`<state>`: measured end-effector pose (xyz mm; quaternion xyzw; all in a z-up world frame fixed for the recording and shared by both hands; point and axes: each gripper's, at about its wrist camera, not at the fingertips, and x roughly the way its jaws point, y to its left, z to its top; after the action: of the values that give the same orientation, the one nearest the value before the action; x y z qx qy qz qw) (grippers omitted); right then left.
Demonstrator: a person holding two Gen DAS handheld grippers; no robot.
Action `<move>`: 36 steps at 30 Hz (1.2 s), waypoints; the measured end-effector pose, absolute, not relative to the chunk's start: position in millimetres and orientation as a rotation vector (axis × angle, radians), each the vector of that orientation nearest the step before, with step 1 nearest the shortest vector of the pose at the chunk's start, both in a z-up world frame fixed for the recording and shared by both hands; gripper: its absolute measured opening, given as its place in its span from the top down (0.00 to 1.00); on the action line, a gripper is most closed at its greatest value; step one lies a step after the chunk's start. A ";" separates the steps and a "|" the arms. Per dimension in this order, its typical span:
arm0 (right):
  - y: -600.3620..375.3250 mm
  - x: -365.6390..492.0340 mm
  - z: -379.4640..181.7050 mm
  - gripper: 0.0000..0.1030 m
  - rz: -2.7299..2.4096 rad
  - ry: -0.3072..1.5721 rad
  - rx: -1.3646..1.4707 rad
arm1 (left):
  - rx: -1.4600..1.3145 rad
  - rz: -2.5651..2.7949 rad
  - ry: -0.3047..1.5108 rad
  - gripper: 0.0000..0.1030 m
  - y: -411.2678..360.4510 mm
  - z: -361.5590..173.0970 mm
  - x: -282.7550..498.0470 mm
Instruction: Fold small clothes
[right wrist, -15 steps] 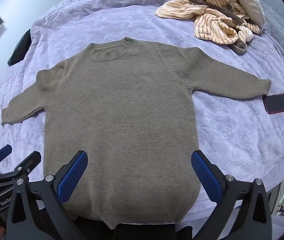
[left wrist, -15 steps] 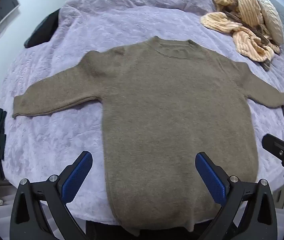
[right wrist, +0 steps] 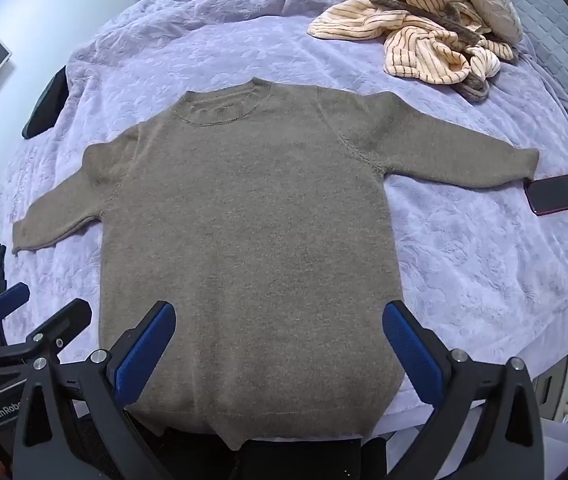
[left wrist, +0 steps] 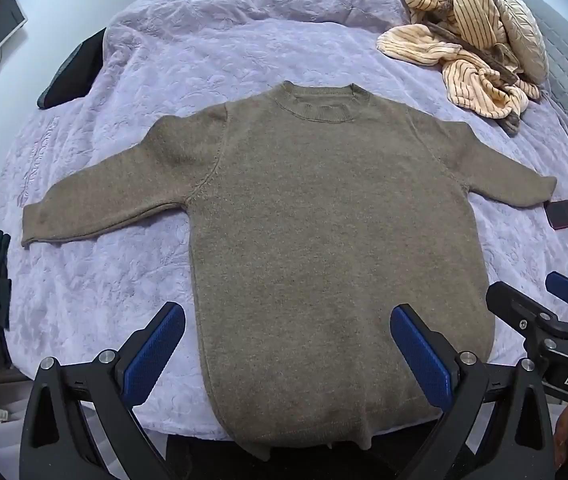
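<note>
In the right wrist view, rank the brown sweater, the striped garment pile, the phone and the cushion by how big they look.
1. brown sweater, by far
2. striped garment pile
3. cushion, partly cut off by the frame edge and farthest away, so unsure
4. phone

Sweater (left wrist: 324,240) matt knit (fuzzy); bedspread (left wrist: 212,52) embossed plush.
</note>
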<state>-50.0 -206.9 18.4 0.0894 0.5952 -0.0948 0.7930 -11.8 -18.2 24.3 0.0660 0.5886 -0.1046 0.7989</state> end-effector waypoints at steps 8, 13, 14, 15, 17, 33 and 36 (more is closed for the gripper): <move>-206.4 -57.9 23.9 0.00 -0.220 1.270 0.195 | 0.170 -0.201 1.252 0.00 -15.0 32.7 -14.6; -202.2 -60.7 27.6 0.00 -0.217 1.262 0.184 | 0.162 -0.185 1.250 0.00 -9.7 36.2 -16.4; -201.1 -61.0 28.4 0.00 -0.219 1.261 0.178 | 0.159 -0.183 1.247 0.00 -8.6 37.5 -16.9; -200.2 -60.8 29.2 0.00 -0.220 1.260 0.174 | 0.158 -0.181 1.244 0.00 -7.9 38.9 -17.4; -198.3 -61.2 30.8 0.00 -0.220 1.254 0.169 | 0.157 -0.178 1.240 0.00 -6.8 41.1 -18.2; -186.4 -62.3 37.0 0.00 -0.209 1.239 0.141 | 0.165 -0.173 1.231 0.00 -2.5 47.1 -24.3; -185.9 -62.1 37.0 0.00 -0.209 1.242 0.139 | 0.168 -0.173 1.232 0.00 -3.1 47.3 -26.5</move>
<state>-62.1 -185.9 37.0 0.0650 0.5801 -0.0977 0.8060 -26.5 -3.1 47.3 0.0787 0.5765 -0.0810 0.8092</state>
